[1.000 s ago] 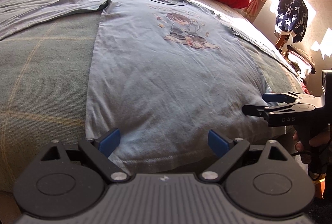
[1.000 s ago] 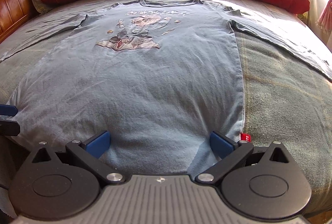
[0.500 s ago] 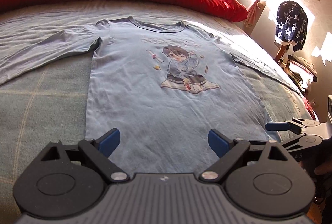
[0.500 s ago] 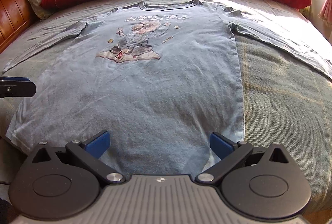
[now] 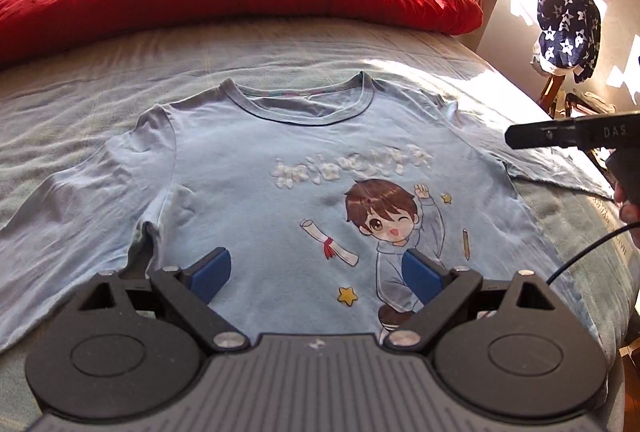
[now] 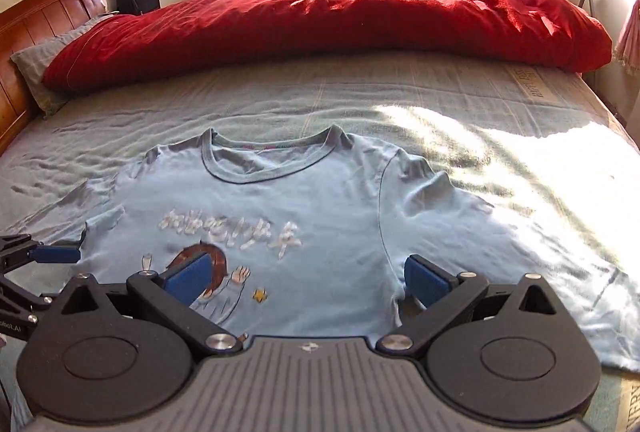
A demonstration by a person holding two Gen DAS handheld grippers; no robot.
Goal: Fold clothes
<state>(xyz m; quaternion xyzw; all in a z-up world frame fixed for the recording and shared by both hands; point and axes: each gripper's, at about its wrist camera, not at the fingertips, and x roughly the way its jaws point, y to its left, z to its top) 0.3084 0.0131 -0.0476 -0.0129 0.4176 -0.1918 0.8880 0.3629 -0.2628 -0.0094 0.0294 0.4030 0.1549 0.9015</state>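
Over the blue cartoon-print shirt (image 5: 304,168) your left gripper (image 5: 316,272) and right gripper (image 6: 308,278) hover with fingers apart; only the left view shows the star-print garment (image 5: 568,28).

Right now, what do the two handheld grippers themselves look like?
Both match. The left gripper and right gripper each have a grey ribbed body, two black round hubs and black link arms with silver pivot bolts, ending in blue-padded jaws. Seen from the left wrist, the right gripper shows white "DAS" lettering and a thin black cable trailing below it.

Right gripper (image 6: 314,278) fingers spread above blue T-shirt (image 6: 320,200), red duvet (image 6: 328,20) behind
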